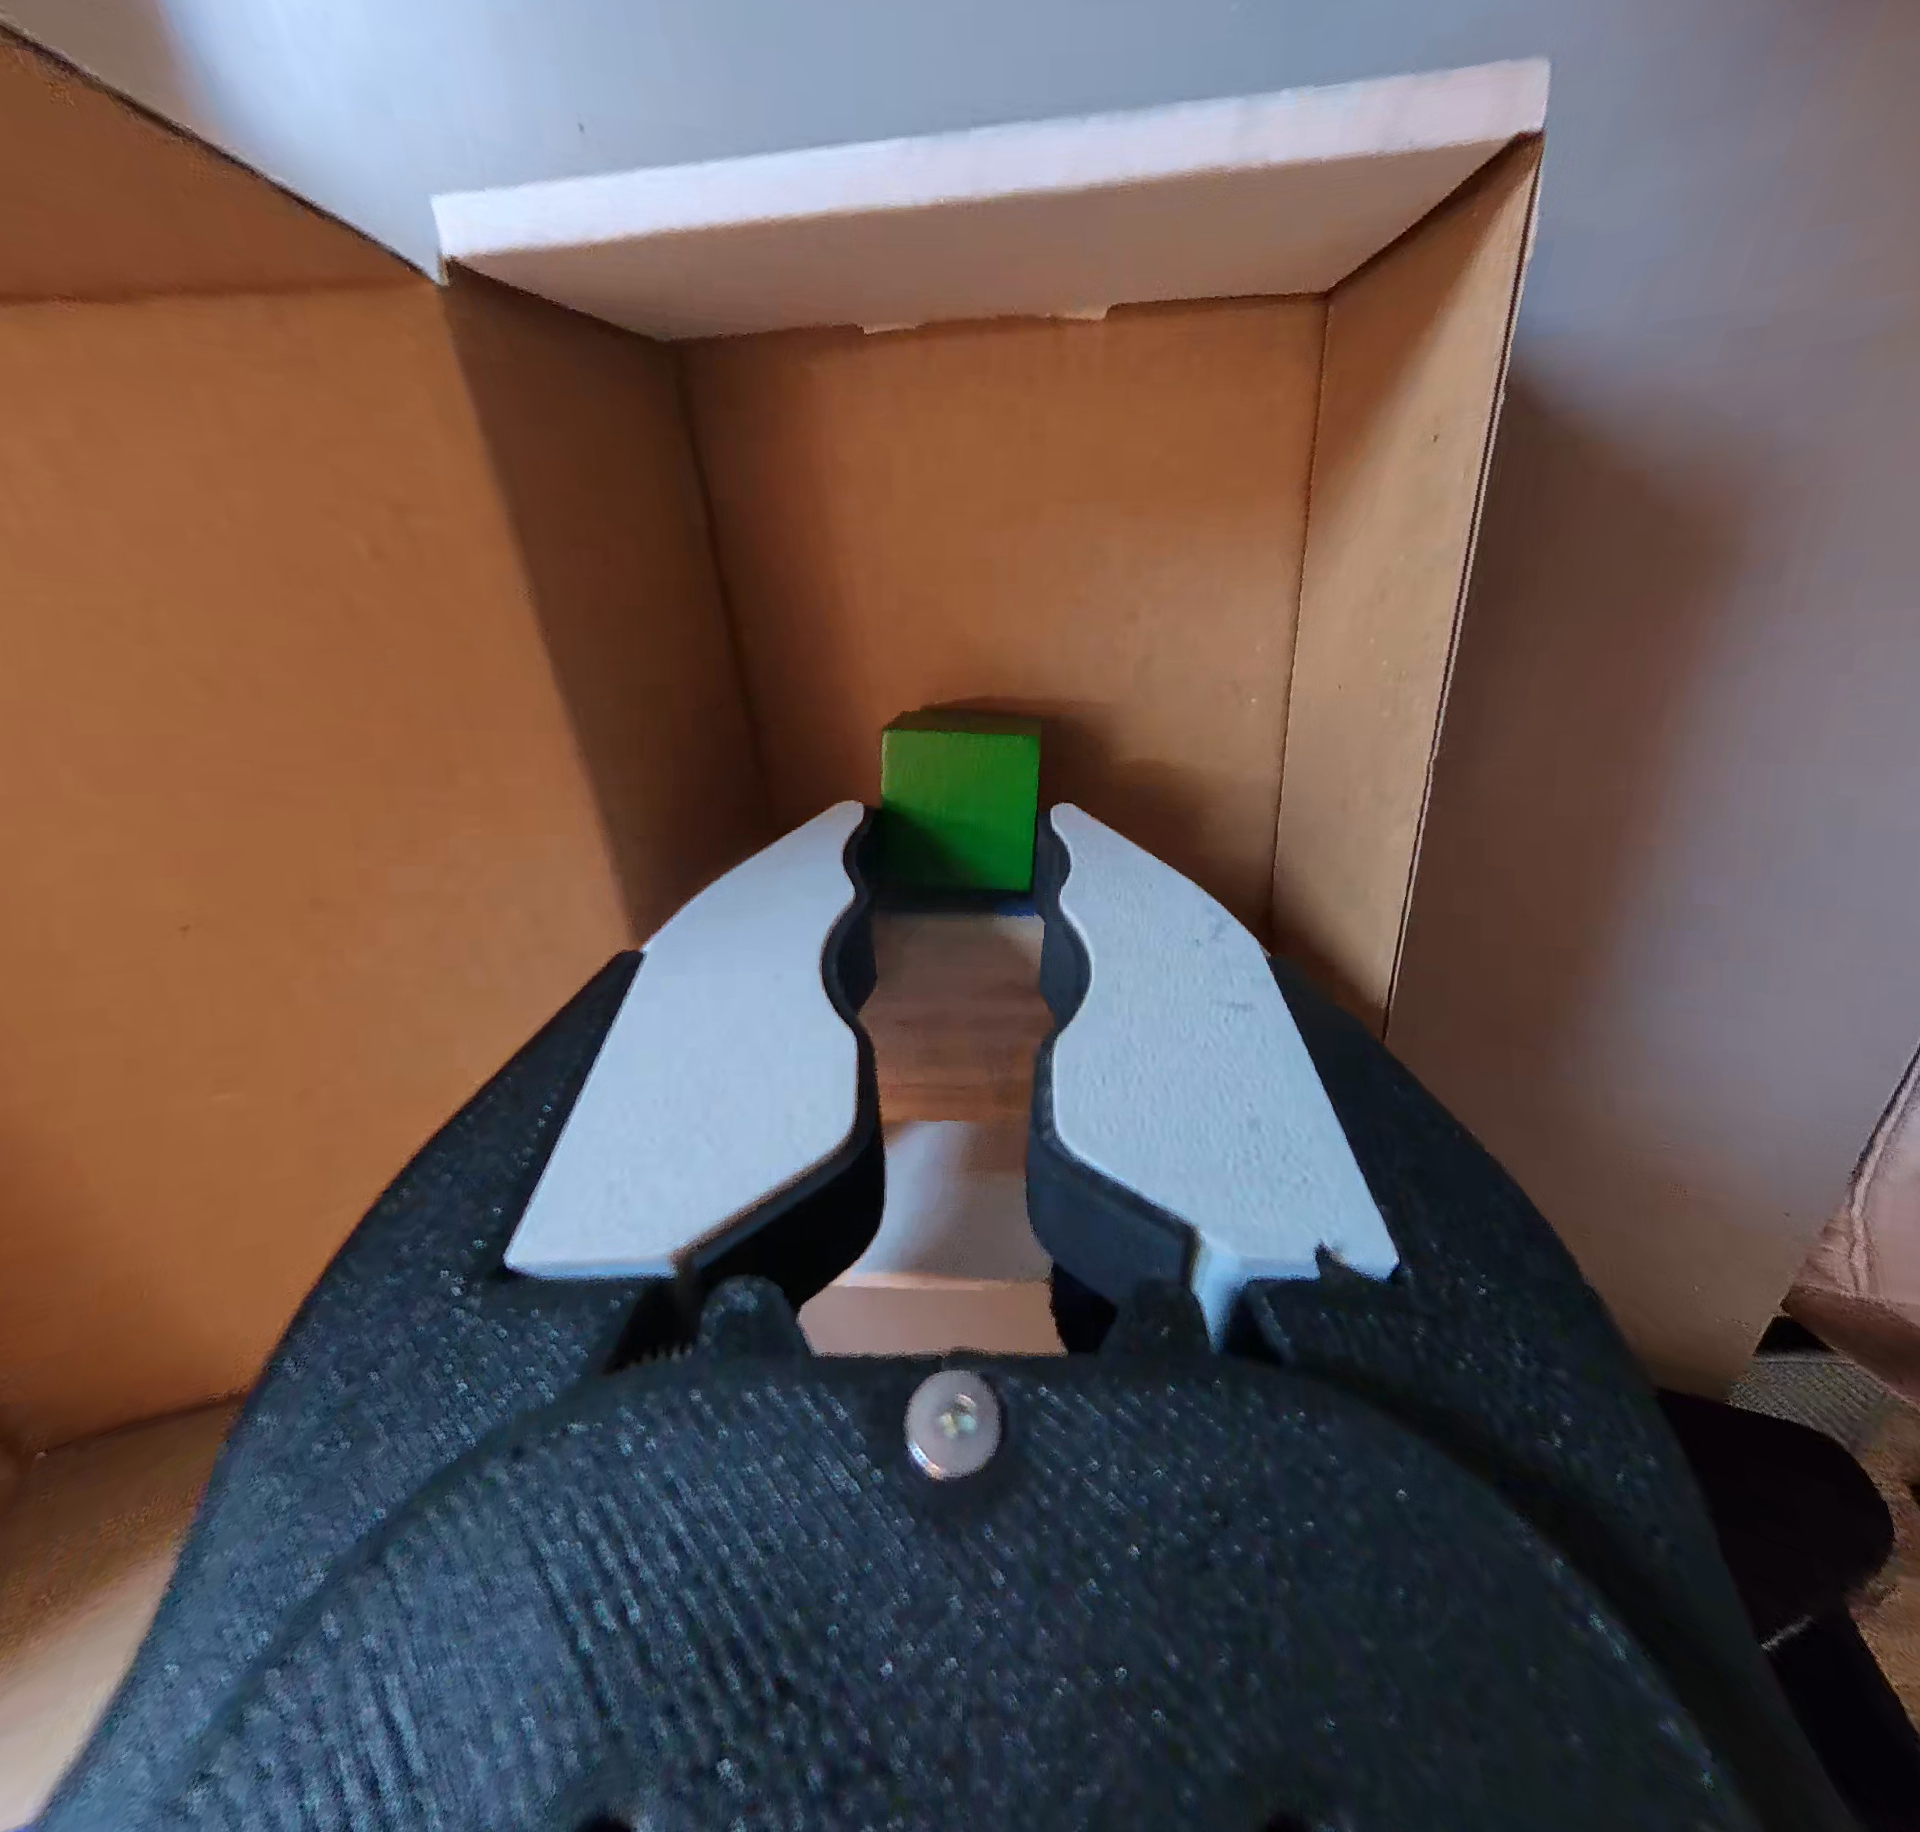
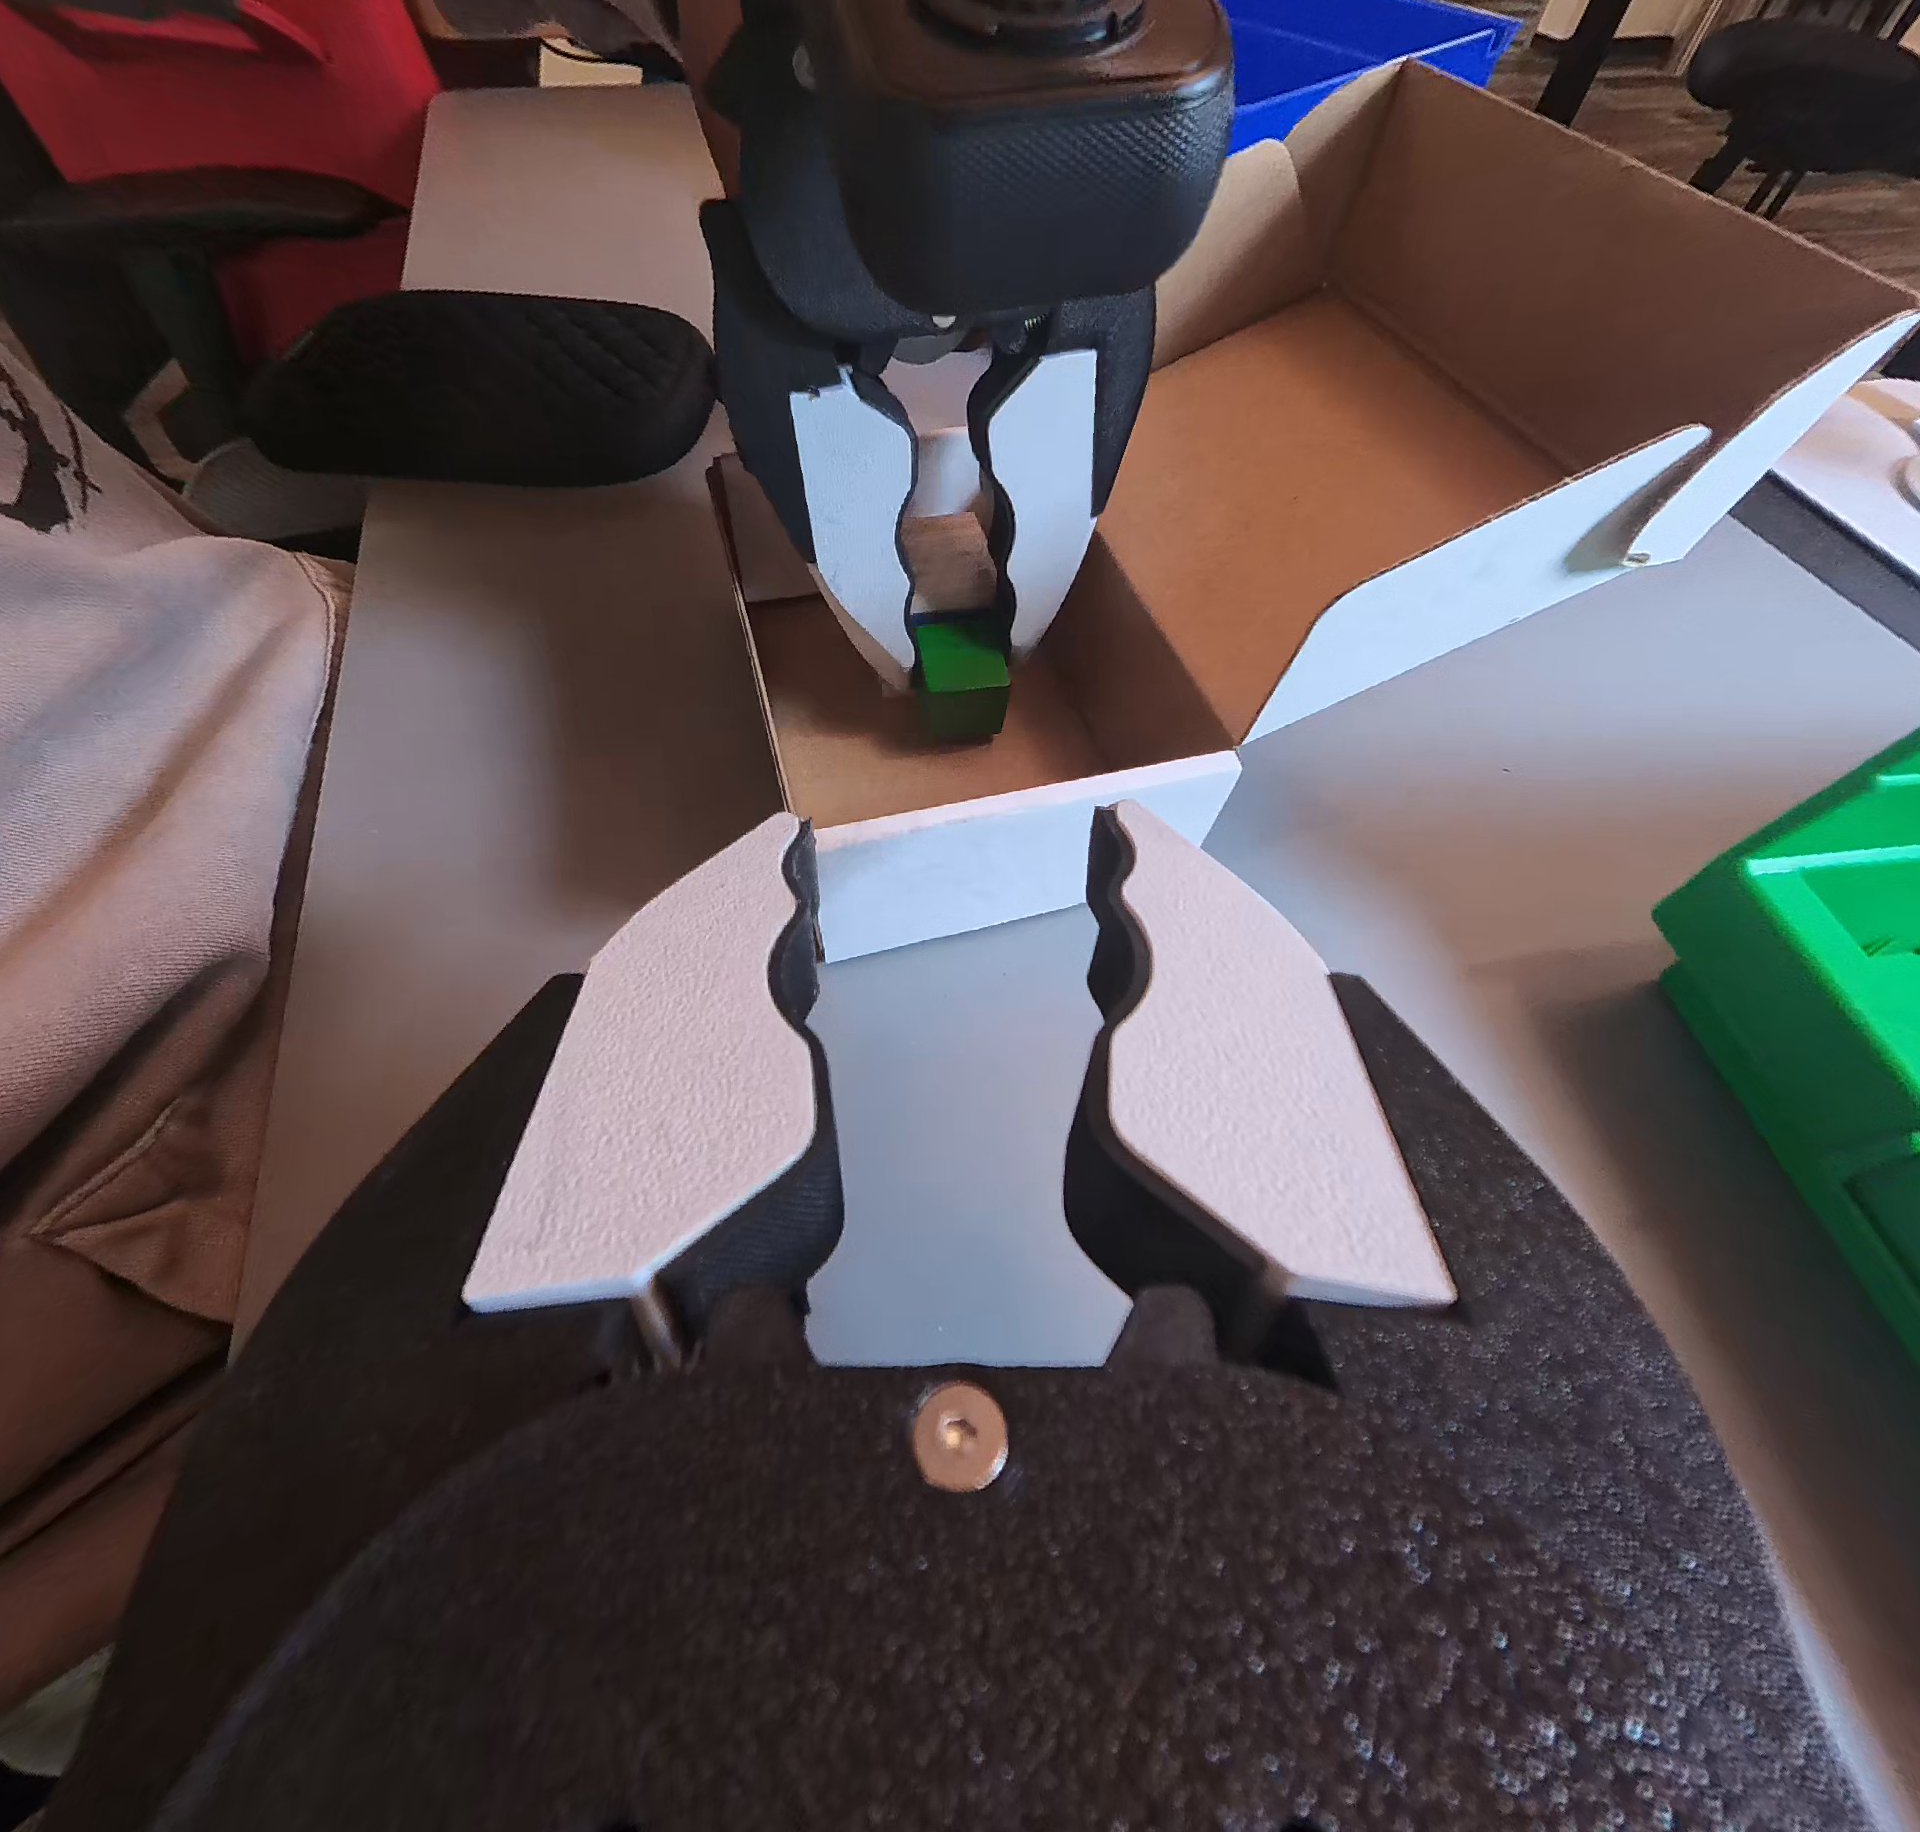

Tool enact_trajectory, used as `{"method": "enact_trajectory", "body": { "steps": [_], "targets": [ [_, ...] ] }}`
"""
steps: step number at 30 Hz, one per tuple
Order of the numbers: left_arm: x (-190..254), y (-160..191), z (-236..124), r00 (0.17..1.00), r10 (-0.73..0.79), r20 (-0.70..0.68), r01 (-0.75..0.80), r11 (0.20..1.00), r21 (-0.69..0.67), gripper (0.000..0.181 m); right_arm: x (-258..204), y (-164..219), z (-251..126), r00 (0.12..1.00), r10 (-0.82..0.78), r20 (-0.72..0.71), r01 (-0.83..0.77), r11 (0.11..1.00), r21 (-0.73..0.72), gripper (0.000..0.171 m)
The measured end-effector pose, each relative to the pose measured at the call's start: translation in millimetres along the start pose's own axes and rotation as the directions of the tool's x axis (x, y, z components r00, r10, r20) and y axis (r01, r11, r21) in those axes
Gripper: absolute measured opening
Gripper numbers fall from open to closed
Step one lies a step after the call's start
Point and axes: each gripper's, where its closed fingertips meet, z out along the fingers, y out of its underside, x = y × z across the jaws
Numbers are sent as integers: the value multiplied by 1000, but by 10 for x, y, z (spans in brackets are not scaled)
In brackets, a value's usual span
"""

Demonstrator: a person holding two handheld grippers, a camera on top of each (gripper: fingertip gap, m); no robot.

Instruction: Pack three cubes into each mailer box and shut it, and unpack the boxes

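Observation:
An open mailer box (image 2: 1039, 852), white outside and brown inside, stands on the white table with its lid (image 2: 1455, 255) folded back. My left gripper (image 1: 956, 826) reaches down into the box. Its fingertips sit tight on both sides of a green cube (image 1: 961, 806), at or just above the box floor (image 1: 997, 535). The right wrist view shows the same gripper (image 2: 961, 639) and cube (image 2: 961, 676) from the other side. My right gripper (image 2: 951, 826) is open and empty, over the table just in front of the box's near white wall.
A green plastic tray (image 2: 1818, 1003) lies at the right edge of the table. A black padded case (image 2: 478, 390) lies left of the box. A blue bin (image 2: 1351, 26) and a red bin (image 2: 260, 68) stand behind. A person's clothing (image 2: 135, 743) is at the left. My right fingertips sit around 12 cm from my left ones.

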Motion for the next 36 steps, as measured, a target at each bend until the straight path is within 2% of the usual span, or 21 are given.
{"method": "enact_trajectory", "body": {
  "steps": [6, 9, 11, 14, 17, 19, 21, 23, 27, 31, 36],
  "targets": [
    [-16, -9, 39, 1000, -6, 7, 6, 1000, 1, 31, 2, 22, 7, 1000, 4, 0, -4, 1000, -7, 50],
    [-27, -9, -80, 1000, -8, 23, 8, 999, 32, 35, 4, 26, 6, 1000, 7, 2, -7, 1000, -7, 50],
    [-58, -17, -301, 999, -16, 49, 11, 995, 95, 36, 3, 25, 3, 1000, 8, 2, -8, 1000, -5, 50],
    [-280, 88, -819, 986, -95, 135, 65, 974, 215, 38, 1, 14, -3, 1000, 9, 5, -9, 1000, 1, 50],
    [-735, 478, -1319, 927, -278, 251, 192, 928, 318, 39, -13, -3, -6, 1000, 9, 15, -9, 1000, 10, 50],
    [-1014, 885, -1480, 871, -397, 289, 291, 891, 347, 39, -30, -27, -5, 1000, 10, 27, -10, 1000, 23, 50],
    [-1232, 1349, -1454, 821, -481, 309, 380, 863, 333, 39, -42, -42, 2, 999, 14, 39, -15, 999, 33, 50],
    [-1362, 1792, -1281, 795, -527, 301, 452, 845, 286, 38, -45, -39, 10, 999, 21, 50, -23, 999, 35, 49],
    [-1443, 2424, -844, 854, -440, 278, 402, 897, 186, 35, -28, -13, 29, 997, 45, 65, -47, 998, 35, 48],
    [-1335, 2755, -531, 937, -284, 205, 272, 958, 85, 33, 20, -8, 56, 991, 105, 87, -108, 993, 37, 47],
    [-1199, 2726, -390, 989, -81, 120, 72, 994, 82, 32, 81, -32, 72, 979, 166, 119, -173, 984, 50, 45]
  ]
}}
